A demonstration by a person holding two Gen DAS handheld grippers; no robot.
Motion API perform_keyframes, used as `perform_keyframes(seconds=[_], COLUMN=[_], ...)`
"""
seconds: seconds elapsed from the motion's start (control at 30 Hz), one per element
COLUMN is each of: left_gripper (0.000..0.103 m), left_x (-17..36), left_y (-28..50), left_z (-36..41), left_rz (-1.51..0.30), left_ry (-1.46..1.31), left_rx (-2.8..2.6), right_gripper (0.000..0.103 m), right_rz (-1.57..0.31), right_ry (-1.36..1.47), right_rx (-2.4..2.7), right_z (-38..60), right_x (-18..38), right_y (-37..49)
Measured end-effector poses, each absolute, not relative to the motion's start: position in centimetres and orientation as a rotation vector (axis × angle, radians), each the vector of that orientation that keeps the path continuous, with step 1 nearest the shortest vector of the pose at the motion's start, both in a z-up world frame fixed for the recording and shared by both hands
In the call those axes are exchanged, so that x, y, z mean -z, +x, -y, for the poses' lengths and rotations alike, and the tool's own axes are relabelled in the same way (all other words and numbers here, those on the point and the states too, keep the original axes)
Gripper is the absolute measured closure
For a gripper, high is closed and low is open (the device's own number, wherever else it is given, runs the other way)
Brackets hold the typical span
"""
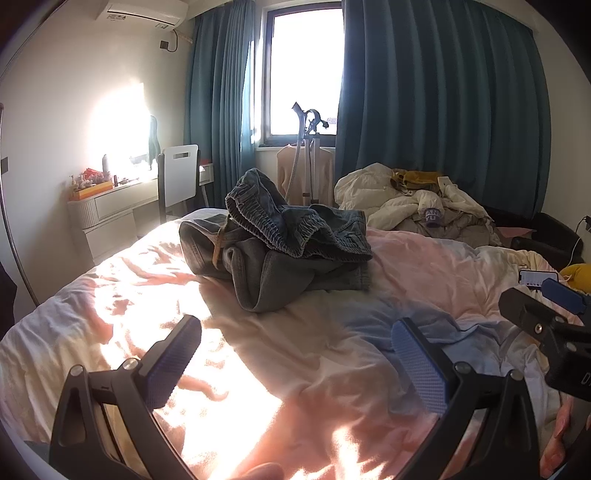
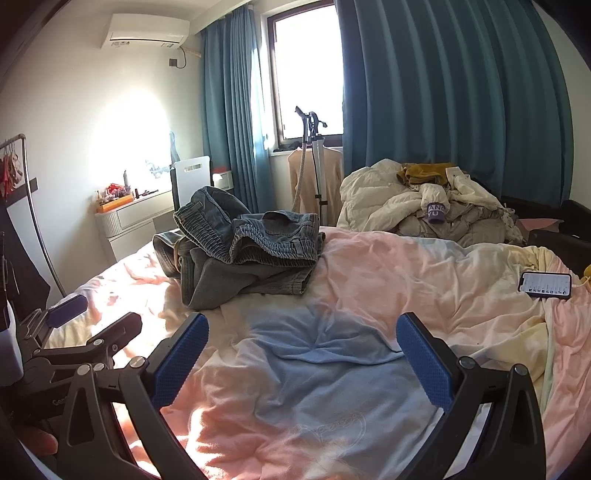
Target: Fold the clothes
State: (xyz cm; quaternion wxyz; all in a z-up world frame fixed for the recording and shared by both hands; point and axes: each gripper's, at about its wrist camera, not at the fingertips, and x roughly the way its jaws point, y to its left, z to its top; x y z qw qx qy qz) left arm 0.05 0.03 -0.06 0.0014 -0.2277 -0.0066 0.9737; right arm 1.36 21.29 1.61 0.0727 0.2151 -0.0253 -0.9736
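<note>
I hold my left gripper (image 1: 295, 354) up over the bed (image 1: 258, 354). Its two blue pads (image 1: 173, 362) stand wide apart and there is nothing between them. Sun falls bright on the pink and white blanket under it.

My right gripper (image 2: 301, 354) is wide open too, and it holds nothing. It hangs over a blue patch of the blanket (image 2: 314, 369). The two grippers sit side by side, near each other but not touching. I can see the side of my right gripper at the right edge of the left view, and the side of my left gripper at the left edge of the right view.

The jeans (image 1: 280, 240) are the clothes to fold. They lie in a messy heap on the bed, in front of both grippers and well apart from them. The waistband with its stretchy gathers sits on top of the heap. A brown strap (image 1: 218, 247) pokes out on the left side of the heap.

Behind the jeans, at the far right of the bed, there is a big pile of cream bedding (image 2: 424, 199) with something yellow (image 2: 424, 171) on top. A phone (image 2: 546, 285) lies on the blanket at the right, with its screen lit. A garment steamer (image 1: 308, 155) stands by the window (image 1: 304, 70), between the blue curtains (image 1: 443, 103). A white chair (image 1: 179, 177) stands next to a little dresser (image 1: 107, 210) by the wall. An air conditioner (image 2: 146, 31) hangs high on the wall.
</note>
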Motion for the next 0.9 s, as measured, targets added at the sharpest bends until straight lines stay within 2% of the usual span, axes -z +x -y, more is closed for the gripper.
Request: perform_keyframes(seconds=[0.9], left_gripper=[0.0], left_x=[0.04], left_y=[0.56], left_z=[-0.64], left_rz=[-0.016], left_ry=[-0.684], left_rx=[-3.038], right_gripper=[0.0], right_rz=[0.071], right_ry=[0.694], right_rx=[2.887], right_z=[-21.2], right_x=[-1.21], right_y=[1.25])
